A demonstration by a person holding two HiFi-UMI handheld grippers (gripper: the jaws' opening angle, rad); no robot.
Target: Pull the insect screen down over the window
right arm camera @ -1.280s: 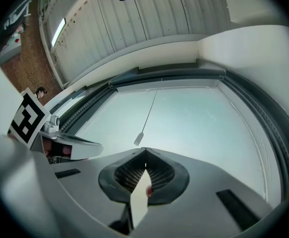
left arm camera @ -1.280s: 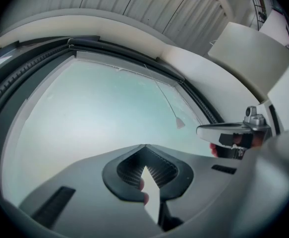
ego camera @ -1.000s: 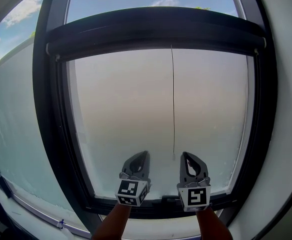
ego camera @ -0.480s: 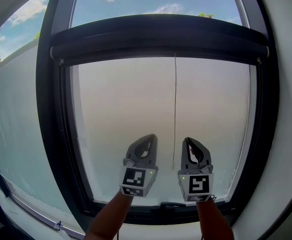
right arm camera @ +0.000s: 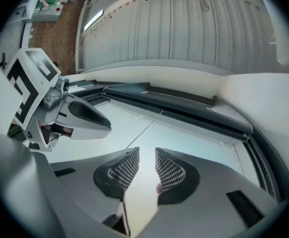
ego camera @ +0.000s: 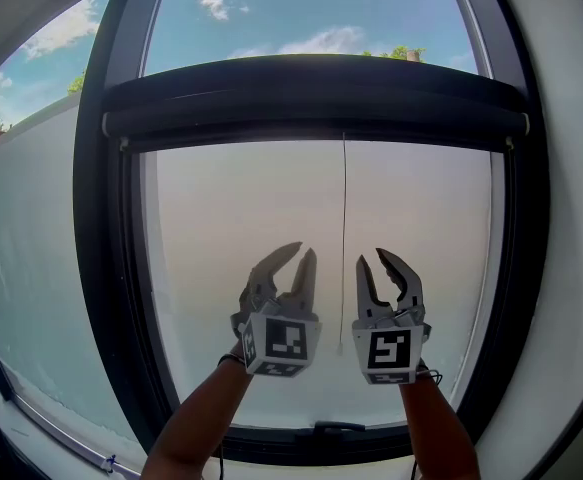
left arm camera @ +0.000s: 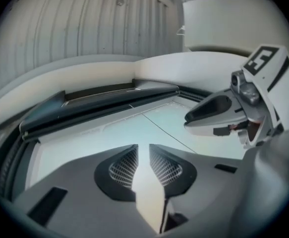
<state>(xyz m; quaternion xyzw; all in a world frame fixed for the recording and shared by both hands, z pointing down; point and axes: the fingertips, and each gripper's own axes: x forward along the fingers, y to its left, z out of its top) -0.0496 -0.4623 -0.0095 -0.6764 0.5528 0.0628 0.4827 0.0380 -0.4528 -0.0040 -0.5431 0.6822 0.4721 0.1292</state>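
The insect screen's dark bar (ego camera: 311,118) (left arm camera: 99,105) (right arm camera: 184,108) sits high across the window, with blue sky above it and a pale pane below. A thin pull cord (ego camera: 343,228) (left arm camera: 159,130) (right arm camera: 142,133) hangs from the bar's middle to below gripper height. My left gripper (ego camera: 301,251) (left arm camera: 143,150) is raised just left of the cord and my right gripper (ego camera: 373,258) (right arm camera: 147,155) just right of it, both well below the bar. The jaws of both have just been opening; each pair stands a little apart with nothing between them. The cord runs between the two grippers, untouched.
The black window frame (ego camera: 101,268) surrounds the pane, with a small dark handle (ego camera: 339,428) on its bottom rail. A white wall (ego camera: 571,218) borders the right side. Another frosted pane (ego camera: 31,268) lies to the left.
Both grippers have risen up the pane toward the bar. Their jaws, shut before, now stand slightly apart. The left gripper has rolled. The cord hangs as before.
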